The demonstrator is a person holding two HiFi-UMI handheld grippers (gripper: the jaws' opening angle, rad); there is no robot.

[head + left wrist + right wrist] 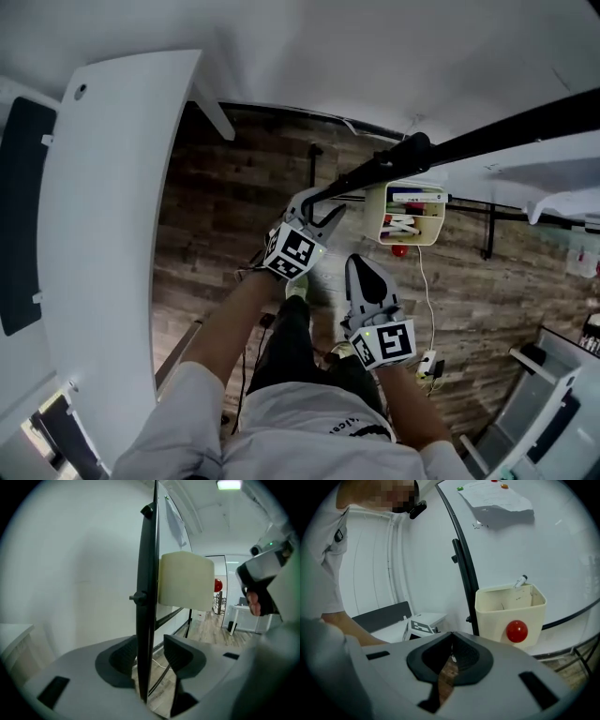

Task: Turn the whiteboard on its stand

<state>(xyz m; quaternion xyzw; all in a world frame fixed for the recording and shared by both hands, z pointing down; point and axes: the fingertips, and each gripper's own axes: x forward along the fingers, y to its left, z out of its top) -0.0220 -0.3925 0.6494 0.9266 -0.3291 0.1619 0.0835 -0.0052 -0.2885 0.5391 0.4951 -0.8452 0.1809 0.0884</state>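
In the head view the whiteboard (pixel 487 131) runs edge-on as a black bar. A cream box (pixel 411 214) with pens hangs on it. My left gripper (pixel 319 208) is at the board's near end. In the left gripper view the black frame edge (pixel 146 597) stands between the jaws of the left gripper (pixel 152 651). A gap shows beside the right pad, so it is open around the edge. My right gripper (pixel 361 267) hangs lower and nearer, shut on nothing. The right gripper (pixel 450 648) faces the board's white face (pixel 534 545), the cream box (pixel 511 609) and a red ball (pixel 517 632).
A long white desk (pixel 103 234) lies to the left. Another white desk (pixel 553 403) sits at the lower right. A black stand leg (pixel 487 230) and a cable with a power strip (pixel 429 361) are on the wooden floor (pixel 225 216). A paper sheet (pixel 497 498) is pinned on the board.
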